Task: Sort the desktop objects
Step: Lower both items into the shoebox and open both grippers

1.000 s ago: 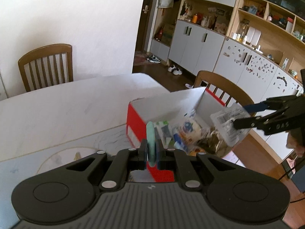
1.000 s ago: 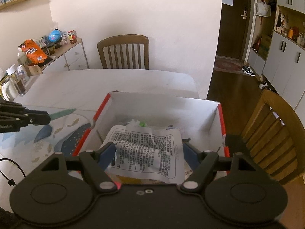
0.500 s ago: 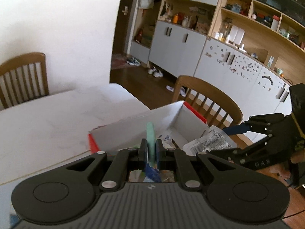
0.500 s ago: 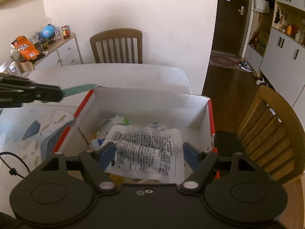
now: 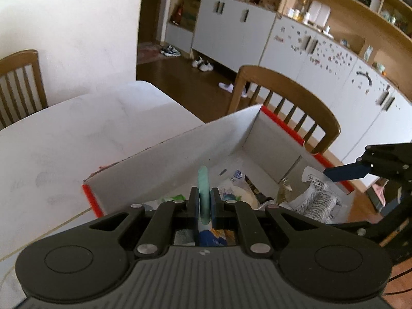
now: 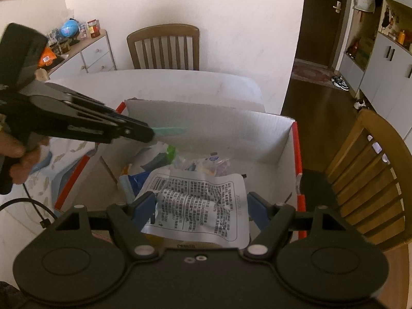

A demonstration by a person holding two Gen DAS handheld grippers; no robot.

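The left claw (image 5: 204,202) is clamped tight on a thin mint-green strip (image 5: 203,180), pinched flat between the pads so it juts forward like a blade. It has swung across from the bare surface (image 5: 77,134) and now hangs over the near wall of the red-edged box (image 5: 280,125), tilted downward, strip aimed at the heap inside. That narrow pinch makes sense: a flat, light thing like this would slip from anything looser.

From the other side, the right claw (image 6: 202,207) sits low over the same box with its blue fingers (image 6: 258,209) set wide. A crumpled printed packet (image 6: 203,206) lies between them. The near finger seems to touch its edge, but whether the pads truly press on it cannot be told from here. Beneath the packet is a jumble of wrappers and sachets (image 6: 206,163), so this box looks to be the collecting bin for the sort.

A hand (image 6: 18,152) grips the left tool's handle at the edge of the right view. Both claws crowd one opening, so the likely risk is a bump between them as the strip goes in.
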